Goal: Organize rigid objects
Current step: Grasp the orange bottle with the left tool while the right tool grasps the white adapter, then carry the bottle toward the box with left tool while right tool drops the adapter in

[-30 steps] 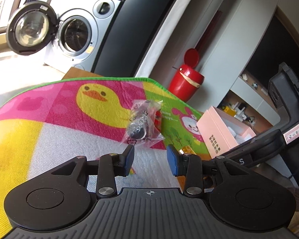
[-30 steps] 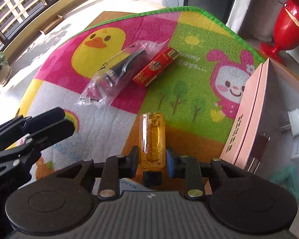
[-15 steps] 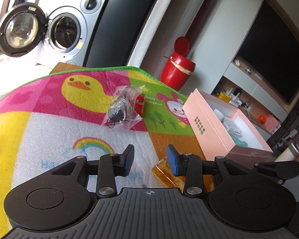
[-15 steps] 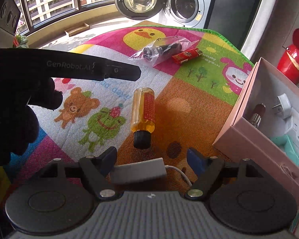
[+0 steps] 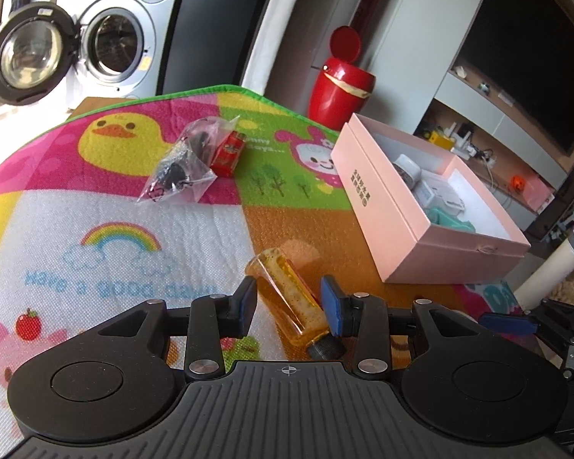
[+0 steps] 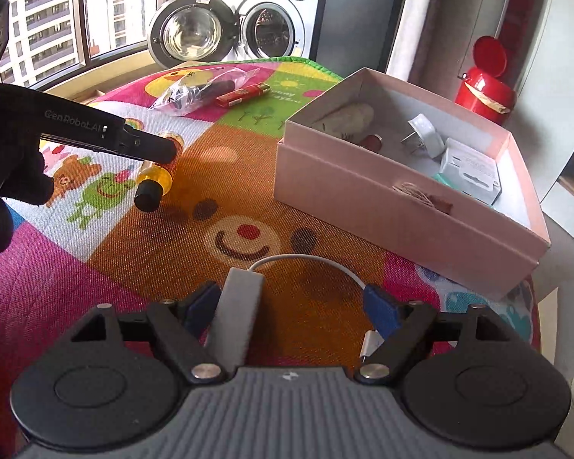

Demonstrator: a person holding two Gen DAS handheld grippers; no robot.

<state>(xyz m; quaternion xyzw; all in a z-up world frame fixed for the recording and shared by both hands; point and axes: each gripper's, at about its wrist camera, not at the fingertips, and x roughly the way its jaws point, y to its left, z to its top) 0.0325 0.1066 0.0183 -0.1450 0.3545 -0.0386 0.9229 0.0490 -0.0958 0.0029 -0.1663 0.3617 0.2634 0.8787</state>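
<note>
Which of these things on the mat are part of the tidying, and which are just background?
Part of the job:
- amber screwdriver handle
- pink box
- grey adapter with white cable
- red lighter
- bagged black part

Just background:
- washing machine
- red bin
- play mat

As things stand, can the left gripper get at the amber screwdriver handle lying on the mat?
Probably yes. The left gripper is open with the amber screwdriver handle lying between its fingers on the play mat. Nothing blocks it; the pink box sits well clear.
</note>
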